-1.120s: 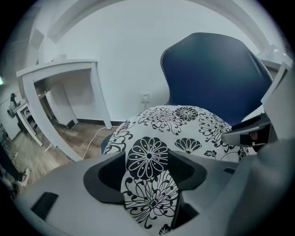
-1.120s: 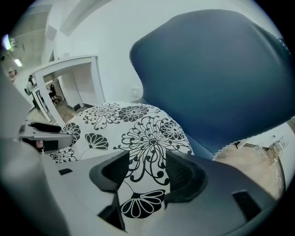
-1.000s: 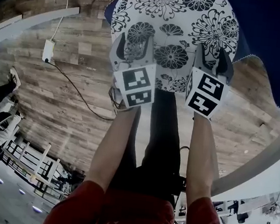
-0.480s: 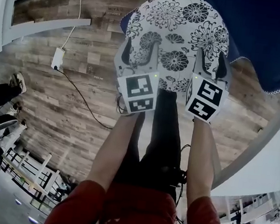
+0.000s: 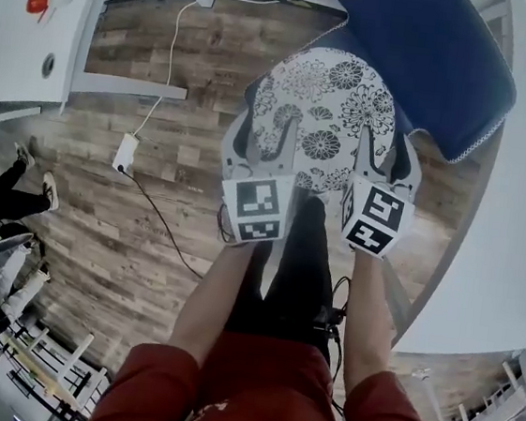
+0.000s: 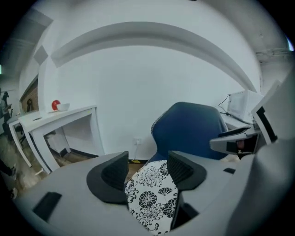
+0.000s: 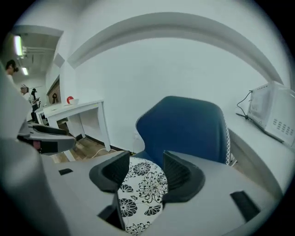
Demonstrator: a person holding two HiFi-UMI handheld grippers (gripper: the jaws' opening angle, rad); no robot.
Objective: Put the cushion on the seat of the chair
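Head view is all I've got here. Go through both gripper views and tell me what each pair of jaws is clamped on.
Observer: In the left gripper view, the left gripper has the edge of the floral cushion pinched between its jaws.
Operator: Now the right one.
Observer: In the right gripper view, the right gripper is shut on the same cushion.
Operator: Report what's straight ahead.
Observer: The backrest of the blue chair stands upright beyond the cushion, in front of a white wall.
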